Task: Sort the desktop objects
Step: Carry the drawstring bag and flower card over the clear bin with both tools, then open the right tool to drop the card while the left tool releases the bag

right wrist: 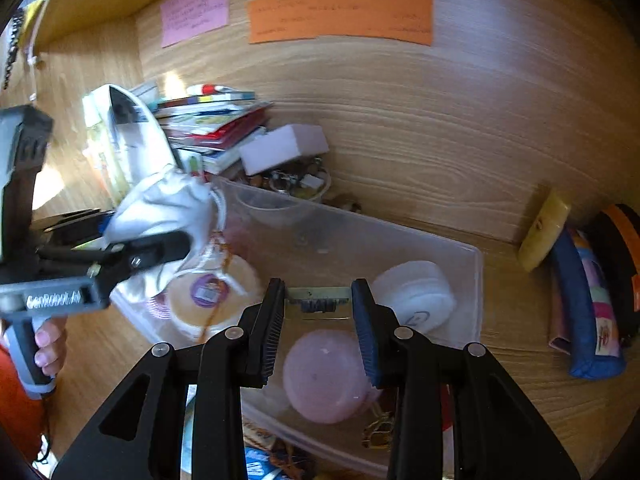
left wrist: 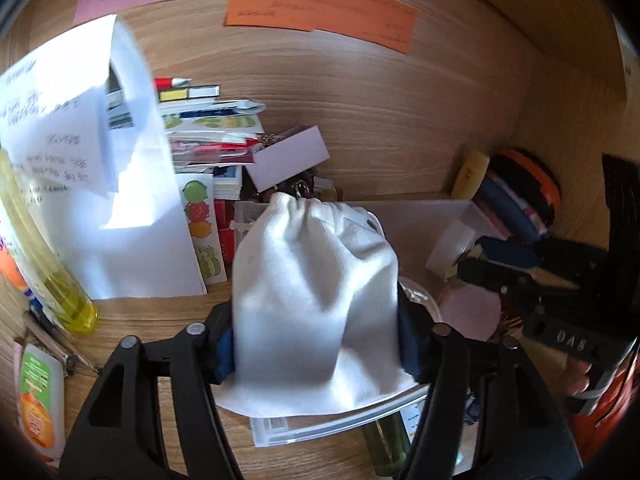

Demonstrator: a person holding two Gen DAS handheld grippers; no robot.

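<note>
White pouch (left wrist: pixel 316 304) in left claw (left wrist: pixel 316 344) (seemingly over bin (right wrist: pixel 476 280))

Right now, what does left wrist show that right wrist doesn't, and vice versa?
Only left wrist: a yellow-green liquid bottle, an orange-label bottle and white printed sheets at its left edge.

Only right wrist: inside the clear plastic bin, a white round lid and a labelled orange-tinted round container; the right gripper is open above the bin, holding nothing.

Both: the white drawstring pouch held in the left gripper, the pink round lid, the book stack, and the orange note on the wood panel.
</note>
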